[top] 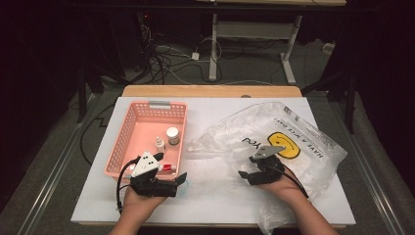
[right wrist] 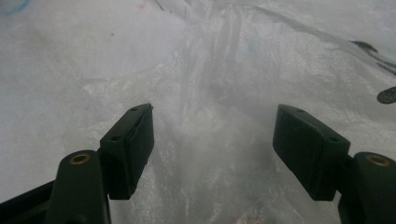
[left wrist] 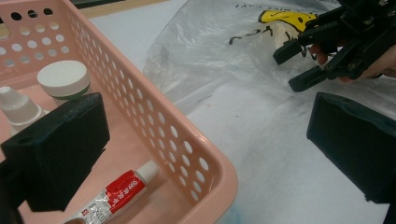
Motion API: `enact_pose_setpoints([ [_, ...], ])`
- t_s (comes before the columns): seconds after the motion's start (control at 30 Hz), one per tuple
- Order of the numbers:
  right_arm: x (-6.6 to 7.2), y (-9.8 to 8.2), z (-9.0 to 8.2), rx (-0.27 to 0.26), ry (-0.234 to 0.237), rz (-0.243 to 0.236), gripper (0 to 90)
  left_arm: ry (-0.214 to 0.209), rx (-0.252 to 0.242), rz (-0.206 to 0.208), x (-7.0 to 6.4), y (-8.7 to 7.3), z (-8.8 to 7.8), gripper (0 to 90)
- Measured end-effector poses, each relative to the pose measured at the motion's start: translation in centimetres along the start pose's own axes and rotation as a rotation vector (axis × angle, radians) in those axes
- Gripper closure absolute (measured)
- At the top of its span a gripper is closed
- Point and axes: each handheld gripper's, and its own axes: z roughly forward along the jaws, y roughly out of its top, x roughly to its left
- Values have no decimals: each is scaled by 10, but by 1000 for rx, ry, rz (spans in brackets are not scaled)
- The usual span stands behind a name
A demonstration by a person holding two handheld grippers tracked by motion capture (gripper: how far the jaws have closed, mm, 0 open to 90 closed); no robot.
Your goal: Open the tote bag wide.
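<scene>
My right gripper (right wrist: 212,140) rests low over the clear plastic bag (top: 274,142), jaws apart, with bag film lying in the gap and neither pad pressing on it. The bag, printed with a yellow smiley face (top: 284,145), is spread across the right half of the white table (top: 210,196). My left gripper (left wrist: 205,154) is open as well; one jaw sits inside the pink basket (top: 128,128), the other outside its near corner. The basket holds a white-capped jar (left wrist: 64,80), a small dropper bottle (left wrist: 16,106) and a red-and-white tube (left wrist: 114,196).
</scene>
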Motion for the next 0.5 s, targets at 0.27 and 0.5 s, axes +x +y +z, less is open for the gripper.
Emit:
enact_pose_setpoints([
  [0.27,0,-6,1,-17,-24,7,386,-6,1,0,0,0,0,0],
  [0.5,-6,-7,-1,-34,-50,39,593,-6,3,-2,0,0,1,0],
])
